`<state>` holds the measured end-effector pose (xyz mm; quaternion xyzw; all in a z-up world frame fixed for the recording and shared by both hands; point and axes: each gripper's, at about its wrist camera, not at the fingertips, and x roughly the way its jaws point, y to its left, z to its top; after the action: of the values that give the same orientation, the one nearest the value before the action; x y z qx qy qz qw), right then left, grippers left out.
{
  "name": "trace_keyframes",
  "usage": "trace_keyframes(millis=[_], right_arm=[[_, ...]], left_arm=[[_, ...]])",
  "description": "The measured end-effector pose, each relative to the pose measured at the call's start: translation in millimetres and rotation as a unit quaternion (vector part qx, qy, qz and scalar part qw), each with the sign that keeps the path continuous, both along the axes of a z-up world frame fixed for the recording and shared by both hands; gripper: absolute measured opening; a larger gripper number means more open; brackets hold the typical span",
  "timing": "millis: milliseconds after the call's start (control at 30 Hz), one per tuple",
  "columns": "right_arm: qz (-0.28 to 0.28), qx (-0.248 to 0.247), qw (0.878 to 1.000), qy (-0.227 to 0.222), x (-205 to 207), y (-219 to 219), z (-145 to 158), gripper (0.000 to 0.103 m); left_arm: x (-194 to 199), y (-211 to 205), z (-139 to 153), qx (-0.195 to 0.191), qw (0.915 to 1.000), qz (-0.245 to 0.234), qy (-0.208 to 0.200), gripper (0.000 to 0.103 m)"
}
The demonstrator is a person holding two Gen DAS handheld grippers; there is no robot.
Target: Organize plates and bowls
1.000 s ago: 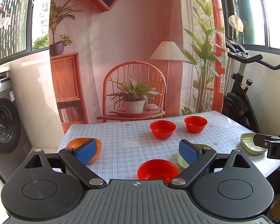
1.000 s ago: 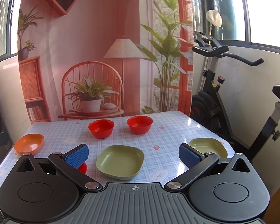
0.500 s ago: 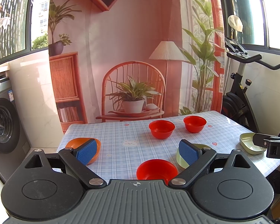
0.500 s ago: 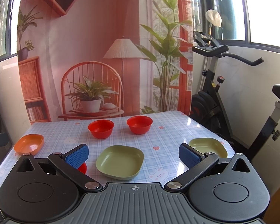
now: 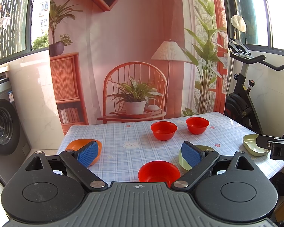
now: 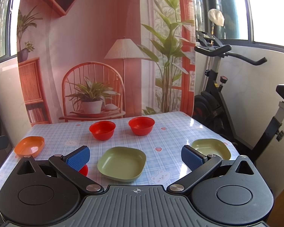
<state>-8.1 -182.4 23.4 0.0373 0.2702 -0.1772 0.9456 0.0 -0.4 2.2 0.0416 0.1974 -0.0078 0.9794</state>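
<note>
Both your grippers are empty w/ jaws spread wide: the left gripper (image 5: 140,152) hangs over the near red bowl (image 5: 159,171), the right gripper (image 6: 135,157) over the middle green plate (image 6: 121,163). Nothing is stacked yet: two more red bowls sit toward the back, one (image 6: 102,130) just left of the other (image 6: 141,125); the orange plate (image 6: 29,146) is at the left edge of the table (image 6: 166,132), and the second green plate (image 6: 211,148) is at the right edge. Main risks, as I judge them: the cloth looks glossy, so a pad nudging a rim will prob. skate the dish instead of gripping it, and both edge plates are close enough to the drop to go over. Come down on a rim square, not at a slant, or a shallow plate may flip. Also watch the near bowl & middle plate — they sit just beside each other, so reaching w/ both tools at once could knock the two grippers together.
</note>
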Motion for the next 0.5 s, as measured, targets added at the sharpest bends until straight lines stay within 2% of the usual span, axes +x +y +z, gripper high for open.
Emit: trace_keyframes(millis=[500], right_arm=[[0.000, 0.001, 1.000, 0.000, 0.4, 0.5, 0.6, 0.103]], left_arm=[[0.7, -0.6, -1.4, 0.000, 1.0000, -0.001, 0.001, 0.096]])
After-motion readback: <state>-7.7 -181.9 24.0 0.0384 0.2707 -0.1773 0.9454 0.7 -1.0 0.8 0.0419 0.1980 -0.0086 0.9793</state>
